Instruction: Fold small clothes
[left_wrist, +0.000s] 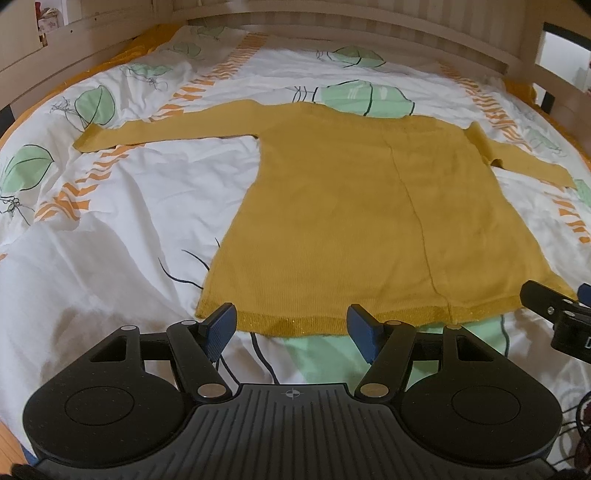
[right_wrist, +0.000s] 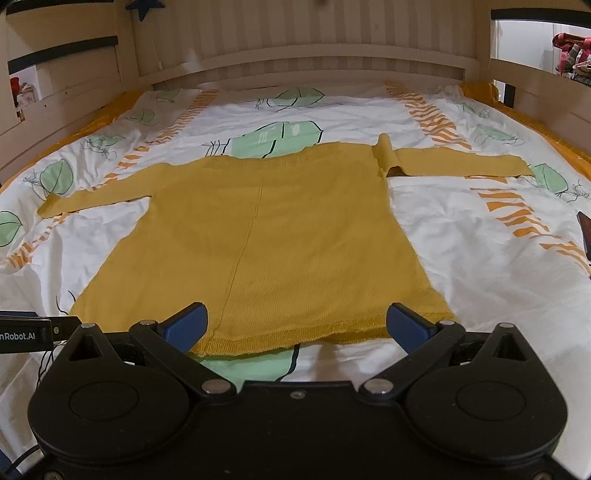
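Observation:
A mustard-yellow long-sleeved knit top (left_wrist: 351, 206) lies flat on the bed, hem toward me, both sleeves spread out. It also shows in the right wrist view (right_wrist: 266, 236). Its right sleeve (right_wrist: 454, 162) is twisted at the shoulder. My left gripper (left_wrist: 291, 325) is open and empty, its blue fingertips at the hem's left part. My right gripper (right_wrist: 295, 325) is open and empty, its fingertips at the hem's right part. The right gripper's edge shows in the left wrist view (left_wrist: 554, 306).
The top lies on a white duvet (left_wrist: 110, 221) with green leaves and orange stripes. A wooden headboard (right_wrist: 295, 48) and side rails (left_wrist: 33, 66) enclose the bed. A dark object (right_wrist: 585, 232) lies at the right edge of the duvet.

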